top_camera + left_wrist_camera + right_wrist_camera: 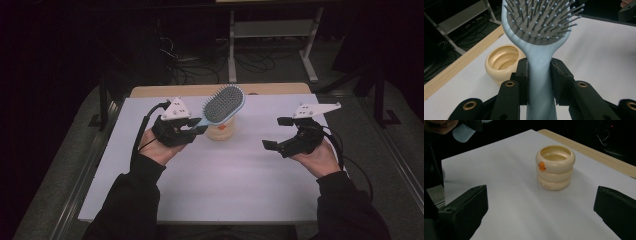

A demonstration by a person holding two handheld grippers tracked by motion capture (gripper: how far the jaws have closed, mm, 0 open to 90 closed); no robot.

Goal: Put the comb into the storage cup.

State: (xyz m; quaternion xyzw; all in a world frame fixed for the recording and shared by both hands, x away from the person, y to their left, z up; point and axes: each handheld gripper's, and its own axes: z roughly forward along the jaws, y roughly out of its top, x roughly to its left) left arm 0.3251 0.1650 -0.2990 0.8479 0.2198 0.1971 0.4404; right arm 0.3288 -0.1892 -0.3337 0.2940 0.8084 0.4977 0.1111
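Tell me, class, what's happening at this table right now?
A person holds a gripper in each hand over a white table. The left gripper is shut on the handle of a light blue hairbrush, holding it raised near a cream, ringed cup that stands upright and empty on the table. The right gripper hangs open, holding nothing, off to the side of the cup.

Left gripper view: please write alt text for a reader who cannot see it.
The left gripper clamps the handle of a light blue hairbrush, bristles facing the camera. Behind it to the left, a cream ringed cup stands open-topped on the white table.
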